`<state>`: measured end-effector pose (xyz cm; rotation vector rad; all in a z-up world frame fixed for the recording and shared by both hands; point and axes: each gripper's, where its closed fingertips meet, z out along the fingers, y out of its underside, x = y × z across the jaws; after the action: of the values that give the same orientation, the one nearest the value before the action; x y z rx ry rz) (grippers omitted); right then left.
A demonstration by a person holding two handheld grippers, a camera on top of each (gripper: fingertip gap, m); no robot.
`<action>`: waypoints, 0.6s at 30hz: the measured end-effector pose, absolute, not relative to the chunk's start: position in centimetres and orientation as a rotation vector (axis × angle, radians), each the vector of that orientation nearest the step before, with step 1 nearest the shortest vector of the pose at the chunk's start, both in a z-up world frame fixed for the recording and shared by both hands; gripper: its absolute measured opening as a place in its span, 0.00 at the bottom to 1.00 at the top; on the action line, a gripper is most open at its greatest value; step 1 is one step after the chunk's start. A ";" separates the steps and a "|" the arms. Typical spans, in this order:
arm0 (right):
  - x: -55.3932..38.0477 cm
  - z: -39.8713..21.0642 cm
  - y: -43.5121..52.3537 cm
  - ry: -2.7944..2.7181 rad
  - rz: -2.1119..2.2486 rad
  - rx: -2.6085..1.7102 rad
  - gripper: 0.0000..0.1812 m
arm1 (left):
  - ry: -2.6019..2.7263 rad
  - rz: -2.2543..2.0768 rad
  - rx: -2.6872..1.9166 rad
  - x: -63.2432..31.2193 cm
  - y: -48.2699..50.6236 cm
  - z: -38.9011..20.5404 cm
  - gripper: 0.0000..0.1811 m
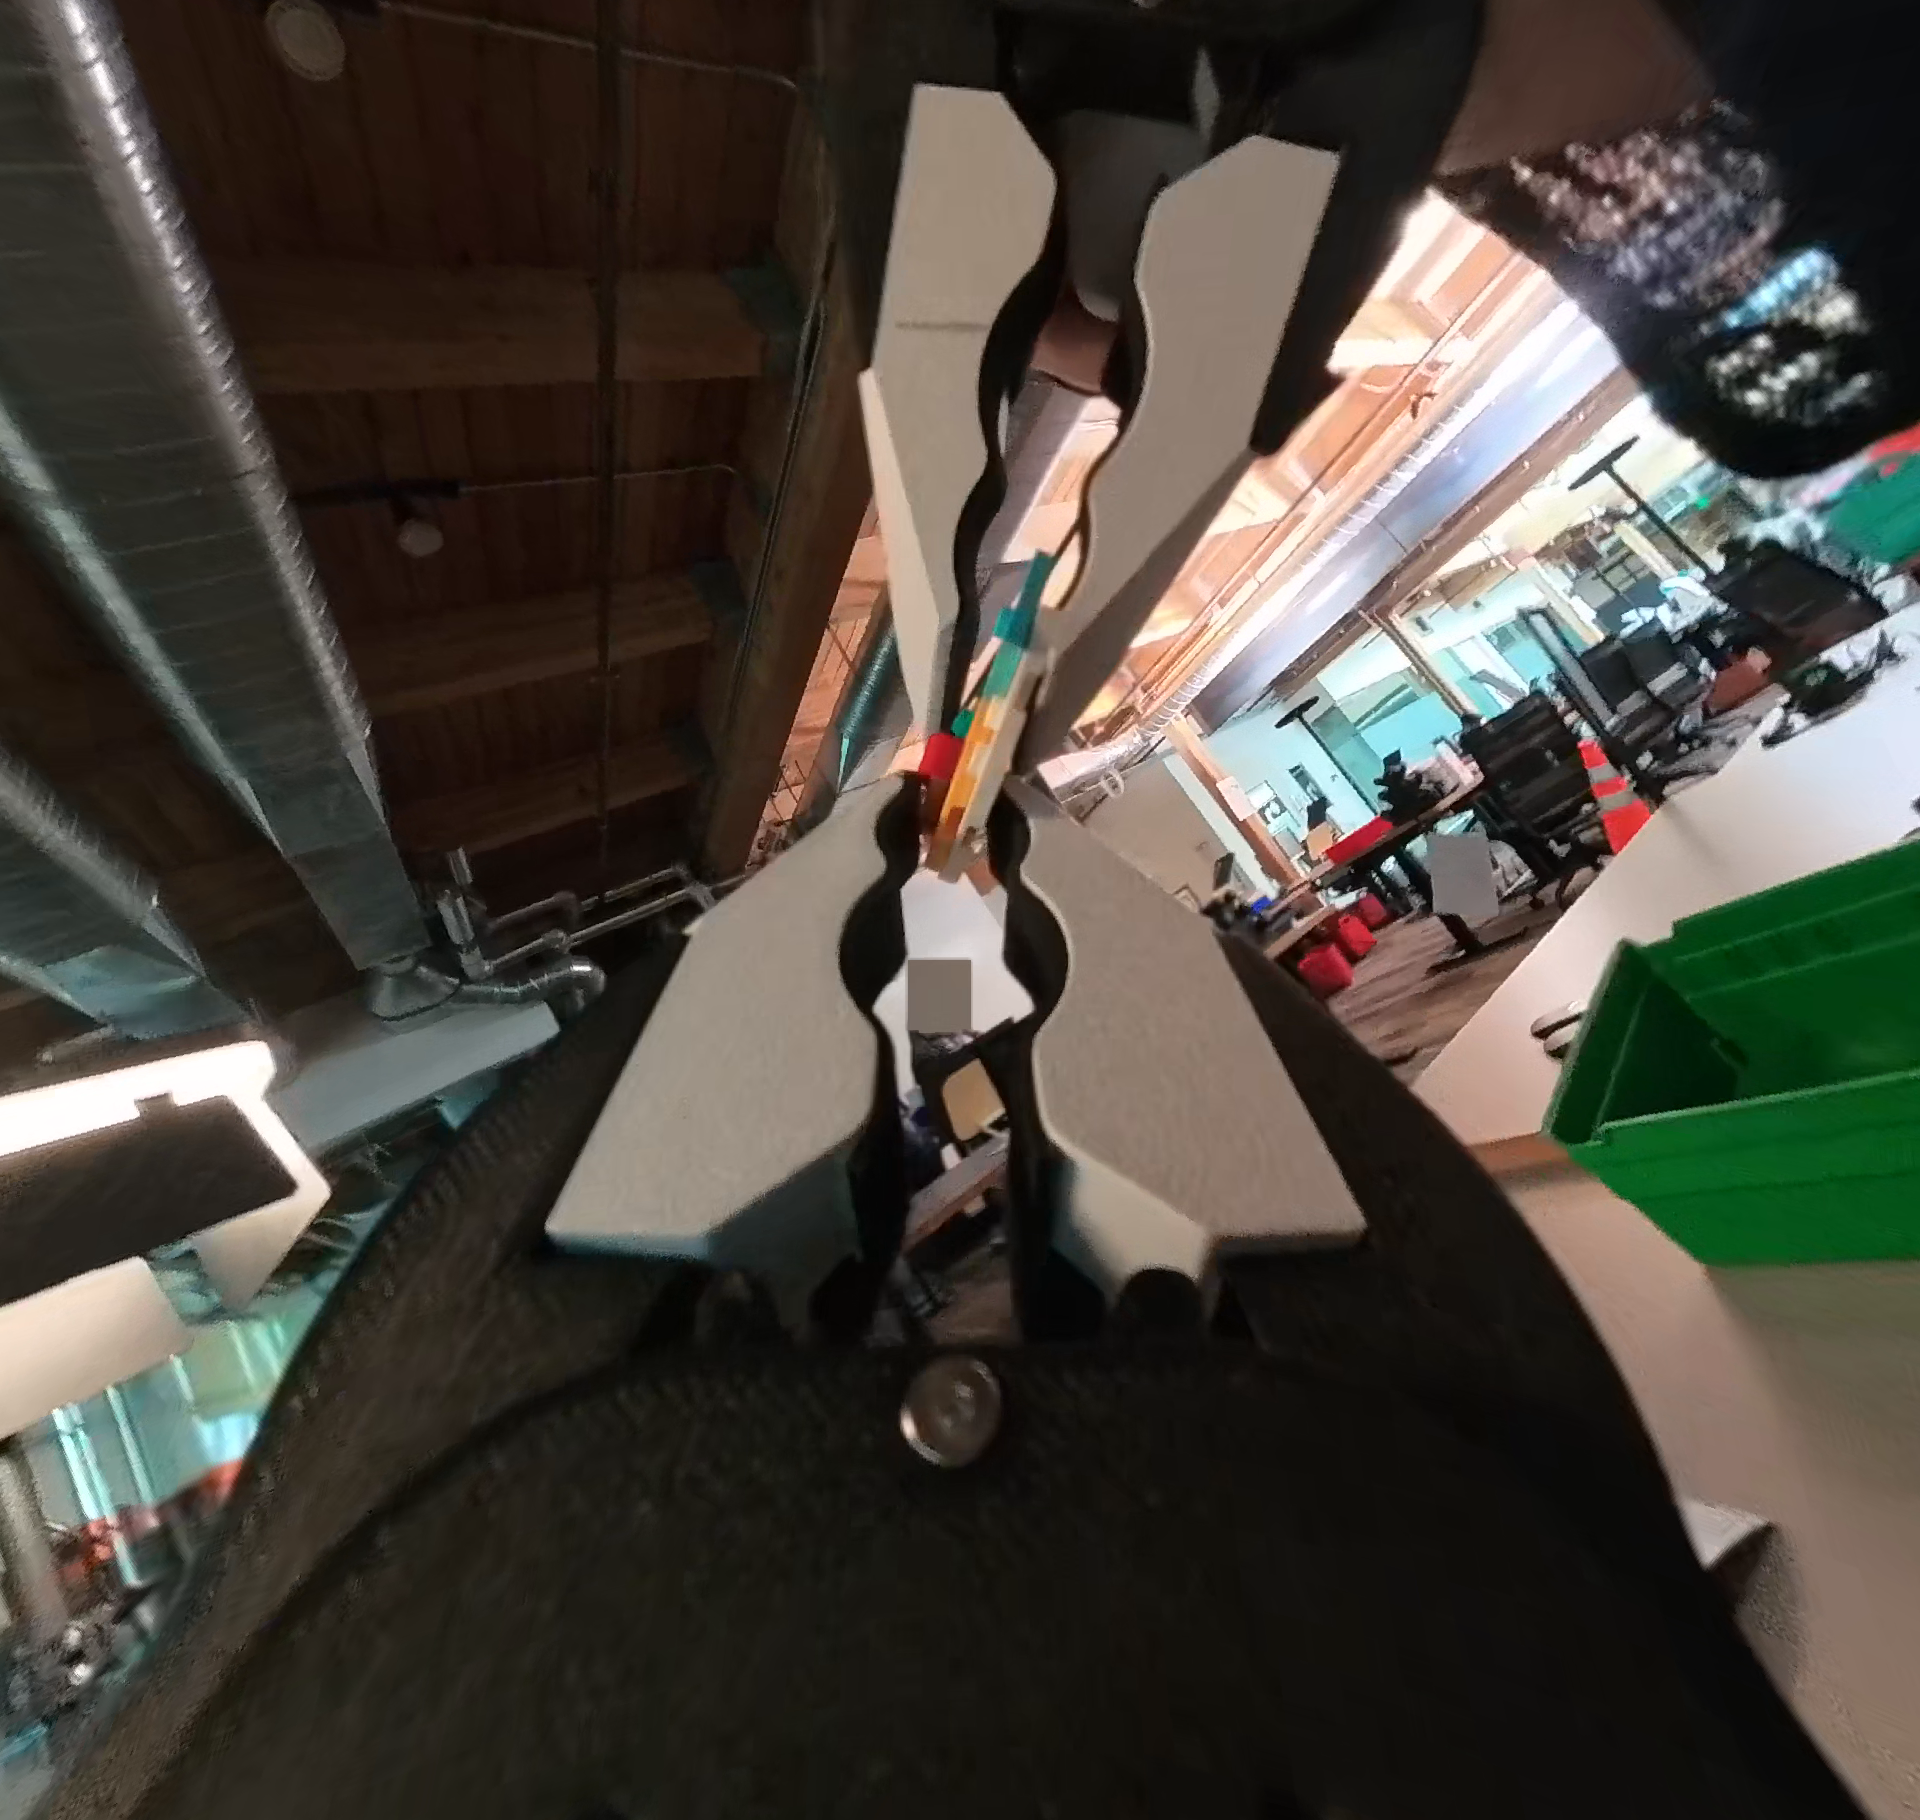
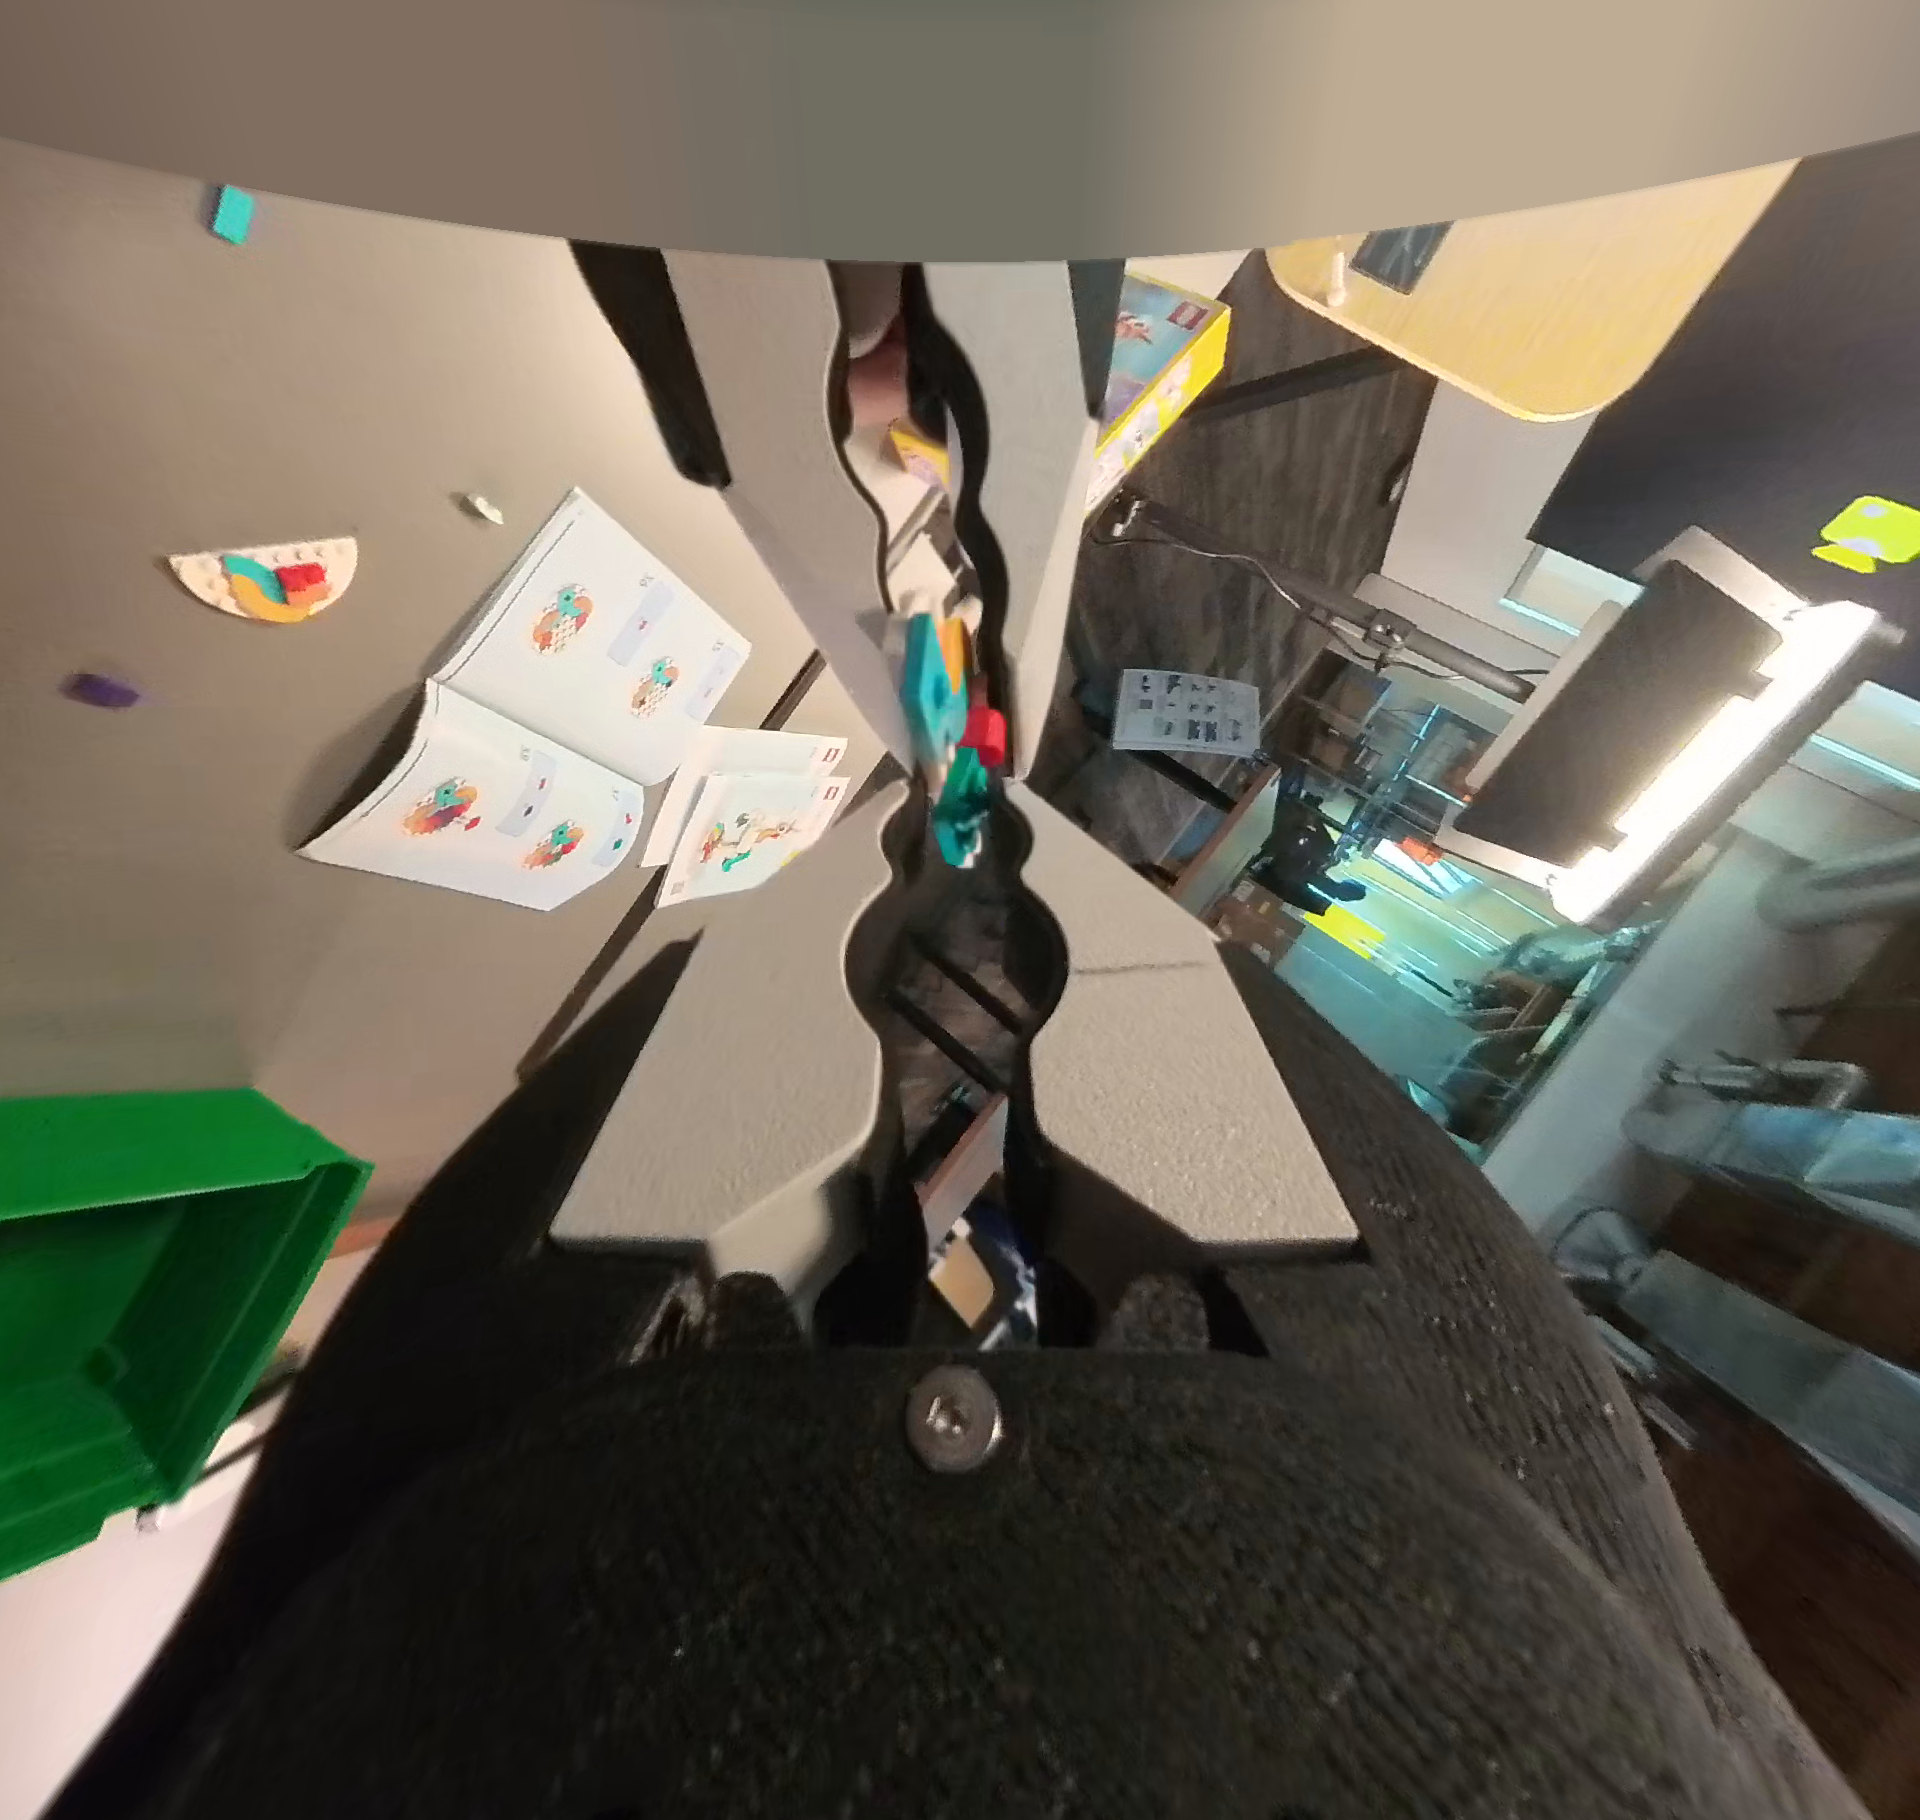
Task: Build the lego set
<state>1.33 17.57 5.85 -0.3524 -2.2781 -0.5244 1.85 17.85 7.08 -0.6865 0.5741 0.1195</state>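
Note:
A small lego assembly (image 1: pixel 982 742), a white plate with orange, teal and red bricks, is held in the air between both grippers, tip to tip. My left gripper (image 1: pixel 961 814) is shut on its near end. My right gripper (image 1: pixel 1018 627) comes in from above and is shut on its far end. In the right wrist view the assembly (image 2: pixel 935 700) shows teal and red, the right gripper (image 2: pixel 961 794) pinches a teal part, and the left gripper (image 2: pixel 951 721) comes from the opposite side. A second half-round white plate (image 2: pixel 265 581) with teal, orange and red bricks lies on the table (image 2: pixel 312 368).
An open instruction booklet (image 2: pixel 540 700) and leaflets (image 2: pixel 748 814) lie on the table. Loose pieces lie nearby: a teal brick (image 2: pixel 231 212), a purple piece (image 2: pixel 99 690), a small pale piece (image 2: pixel 478 506). A green bin (image 2: pixel 145 1282) (image 1: pixel 1766 1074) stands near the table's edge. A yellow lego box (image 2: pixel 1153 368) lies beyond. Both grippers' tips are close together, under 4 cm apart.

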 end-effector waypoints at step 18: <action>3.4 5.2 17.4 -2.359 -0.727 -0.309 0.03 | 0.675 0.187 -0.678 4.0 17.6 6.3 0.06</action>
<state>3.42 17.36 5.18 -0.3087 -2.3595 -0.7273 4.00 17.57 6.35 -0.6780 0.6749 0.1871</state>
